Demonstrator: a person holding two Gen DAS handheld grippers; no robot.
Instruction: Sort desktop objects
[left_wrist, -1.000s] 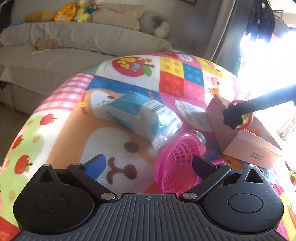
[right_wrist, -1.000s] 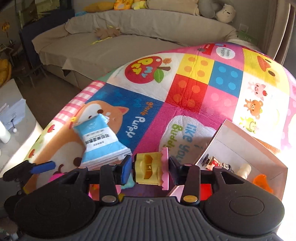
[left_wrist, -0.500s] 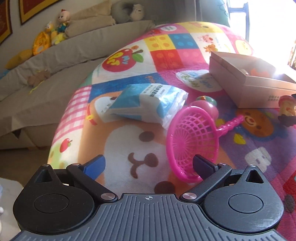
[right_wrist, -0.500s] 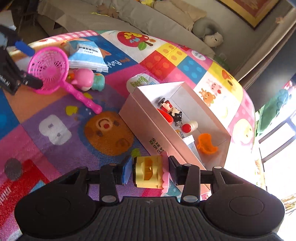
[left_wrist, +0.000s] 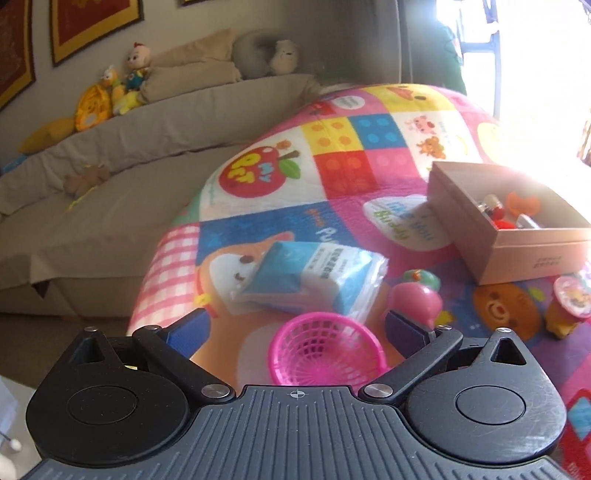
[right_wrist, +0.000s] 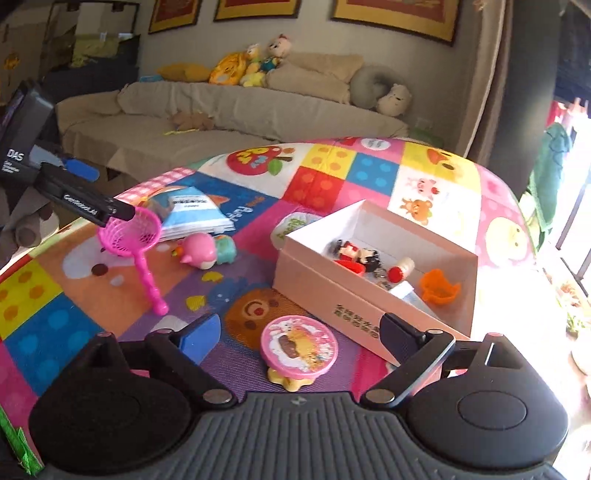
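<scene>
Right claw opening, left claw netward

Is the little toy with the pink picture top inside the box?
No, the toy with the pink top stands on the mat in front of the box.

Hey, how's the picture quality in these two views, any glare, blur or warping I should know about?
Left wrist view: window light blows out the upper right, washing the box's far side; the tissue pack and pink net look soft. Right wrist view: glare whitens the right edge beside the box; the toy table is fairly sharp. Both: fisheye bulges the mat into a dome.
</scene>
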